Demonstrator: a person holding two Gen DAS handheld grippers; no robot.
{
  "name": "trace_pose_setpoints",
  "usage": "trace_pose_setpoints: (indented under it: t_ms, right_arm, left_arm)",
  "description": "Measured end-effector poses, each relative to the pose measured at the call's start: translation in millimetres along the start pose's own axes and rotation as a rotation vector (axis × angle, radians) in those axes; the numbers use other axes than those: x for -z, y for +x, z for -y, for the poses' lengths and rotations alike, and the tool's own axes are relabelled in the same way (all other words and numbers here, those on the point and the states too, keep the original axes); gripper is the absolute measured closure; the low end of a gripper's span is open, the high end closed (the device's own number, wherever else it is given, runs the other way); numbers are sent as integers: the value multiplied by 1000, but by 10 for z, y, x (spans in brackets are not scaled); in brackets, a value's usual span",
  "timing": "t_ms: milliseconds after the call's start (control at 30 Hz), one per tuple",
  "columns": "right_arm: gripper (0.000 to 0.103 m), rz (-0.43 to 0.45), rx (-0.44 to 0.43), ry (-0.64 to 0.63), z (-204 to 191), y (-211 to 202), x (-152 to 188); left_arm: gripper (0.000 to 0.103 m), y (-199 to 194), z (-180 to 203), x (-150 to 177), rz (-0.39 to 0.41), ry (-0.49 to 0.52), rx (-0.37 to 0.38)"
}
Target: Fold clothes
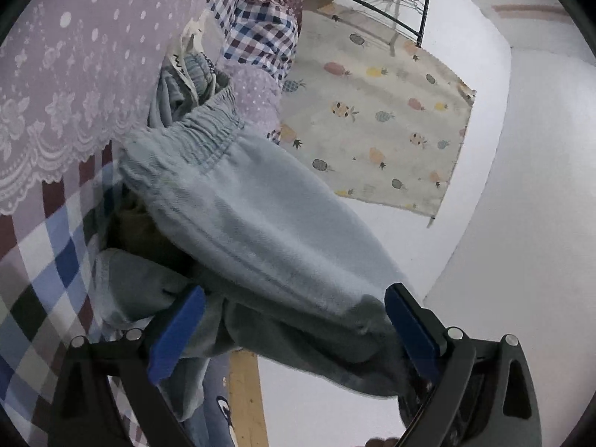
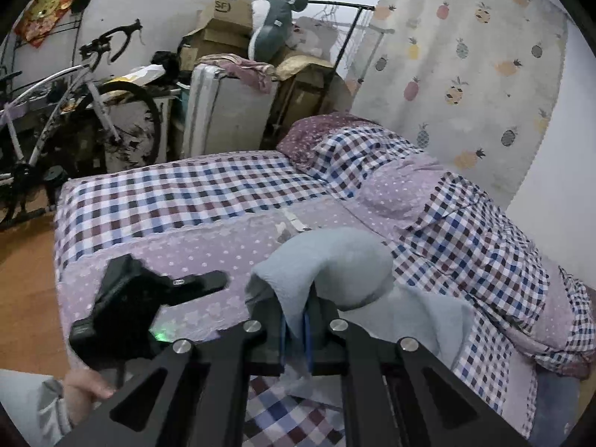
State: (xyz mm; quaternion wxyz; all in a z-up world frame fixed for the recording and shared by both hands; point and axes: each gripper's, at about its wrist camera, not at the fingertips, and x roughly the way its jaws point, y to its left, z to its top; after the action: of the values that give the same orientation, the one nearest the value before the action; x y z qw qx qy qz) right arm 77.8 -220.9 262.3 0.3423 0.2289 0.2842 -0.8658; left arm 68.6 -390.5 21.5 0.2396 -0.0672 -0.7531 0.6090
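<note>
The right tongs (image 2: 295,329) are pressed together, pinching a fold of the pale blue sweatpants (image 2: 327,257), which bunch up over the fingers just above the bed (image 2: 178,193). The left tongs (image 1: 294,329) stand spread, the sweatpants' (image 1: 260,223) leg draped across the gap between the blue pads (image 1: 177,335). Beyond lie the checked bedding (image 2: 465,238), a pineapple-print curtain (image 2: 473,74) and a bicycle (image 2: 89,108).

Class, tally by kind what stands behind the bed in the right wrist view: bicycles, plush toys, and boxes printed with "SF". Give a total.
Bicycles: 1 – the bicycle
Plush toys: 1 – the plush toy
Boxes printed "SF": 1 – the cardboard box
Total: 3
</note>
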Motion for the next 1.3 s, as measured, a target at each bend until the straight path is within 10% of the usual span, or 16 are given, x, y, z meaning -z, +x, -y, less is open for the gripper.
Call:
trace_pose_setpoints:
  t_ms: [167, 300, 433, 700, 833, 1300]
  right_arm:
    - [97, -20, -46, -27, -191, -143, 191]
    - [97, -27, -67, -40, -289, -258, 358]
    - [97, -31, -88, -15, -331, -335, 561]
    - [90, -51, -95, 21, -349, -414, 954]
    - [51, -31, -50, 66, -209, -545, 1170]
    - [42, -234, 319, 421, 965, -500, 2673]
  left_arm:
    - [8, -44, 101, -47, 56, 51, -24]
    - [66, -157, 184, -105, 110, 83, -100]
    - [82, -252, 240, -133, 138, 122, -123]
    - [90, -609, 672, -114, 239, 323, -170]
    - [93, -865, 811, -183, 317, 373, -187]
    - [98, -1250, 1134, -228, 437, 545, -283]
